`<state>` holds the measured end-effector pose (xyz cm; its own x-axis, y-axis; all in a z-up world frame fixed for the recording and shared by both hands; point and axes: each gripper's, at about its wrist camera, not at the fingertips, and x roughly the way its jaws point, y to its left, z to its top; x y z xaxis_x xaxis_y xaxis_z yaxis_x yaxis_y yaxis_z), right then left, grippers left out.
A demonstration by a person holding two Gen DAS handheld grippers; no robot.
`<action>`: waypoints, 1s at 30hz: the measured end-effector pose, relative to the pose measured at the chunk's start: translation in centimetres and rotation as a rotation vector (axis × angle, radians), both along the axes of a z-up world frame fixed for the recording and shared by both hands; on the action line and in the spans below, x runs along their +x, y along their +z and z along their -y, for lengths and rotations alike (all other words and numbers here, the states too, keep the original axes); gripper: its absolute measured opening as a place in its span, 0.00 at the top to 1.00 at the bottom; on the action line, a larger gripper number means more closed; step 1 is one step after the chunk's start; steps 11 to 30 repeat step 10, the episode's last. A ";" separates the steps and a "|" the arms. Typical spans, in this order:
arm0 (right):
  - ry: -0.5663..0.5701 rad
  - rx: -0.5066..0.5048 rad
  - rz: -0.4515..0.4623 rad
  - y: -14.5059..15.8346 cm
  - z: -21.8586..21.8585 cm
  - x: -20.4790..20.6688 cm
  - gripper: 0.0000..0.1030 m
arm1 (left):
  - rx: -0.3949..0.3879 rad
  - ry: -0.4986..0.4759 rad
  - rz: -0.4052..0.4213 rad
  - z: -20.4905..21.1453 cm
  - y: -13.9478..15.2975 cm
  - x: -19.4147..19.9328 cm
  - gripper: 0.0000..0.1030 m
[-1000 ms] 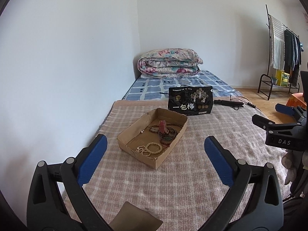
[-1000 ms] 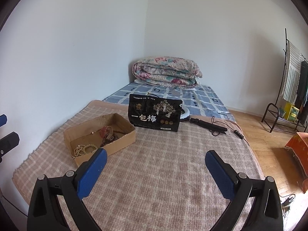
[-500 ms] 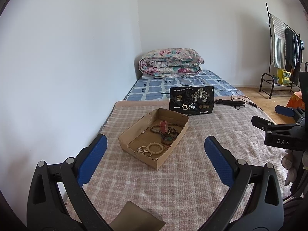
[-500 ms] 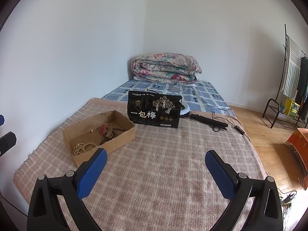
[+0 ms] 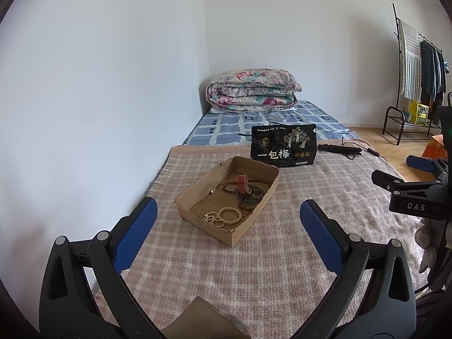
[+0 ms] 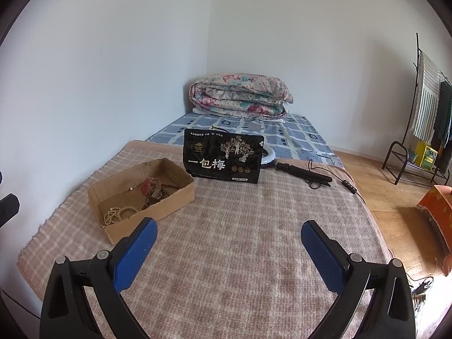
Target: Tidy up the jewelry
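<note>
Both grippers, left gripper (image 5: 226, 226) and right gripper (image 6: 228, 240), gape empty near cardboard tray (image 5: 197, 195); bracelets (image 5: 226, 214) lie inside; stage indeterminate.

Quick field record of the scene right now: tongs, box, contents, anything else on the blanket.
left tongs: open, empty, aimed at the box
right tongs: open, empty, above bare blanket
cardboard box: open-topped, on the checked blanket
contents: pale bead bracelets at near end; dark bead bracelets and a red piece further in
black pouch: upright behind the box
folded tripod: lying right of pouch
</note>
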<state>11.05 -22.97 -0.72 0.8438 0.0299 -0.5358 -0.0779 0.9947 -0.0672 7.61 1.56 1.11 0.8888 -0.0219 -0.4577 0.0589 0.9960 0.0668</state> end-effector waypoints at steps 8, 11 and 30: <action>-0.001 0.010 -0.013 -0.2 0.2 0.1 0.00 | 0.003 0.000 0.005 0.0 -0.2 0.0 0.00; -0.002 0.015 -0.015 -0.2 0.2 0.1 0.00 | 0.005 0.001 0.004 -0.1 -0.2 0.0 0.00; -0.002 0.015 -0.015 -0.2 0.2 0.1 0.00 | 0.005 0.001 0.004 -0.1 -0.2 0.0 0.00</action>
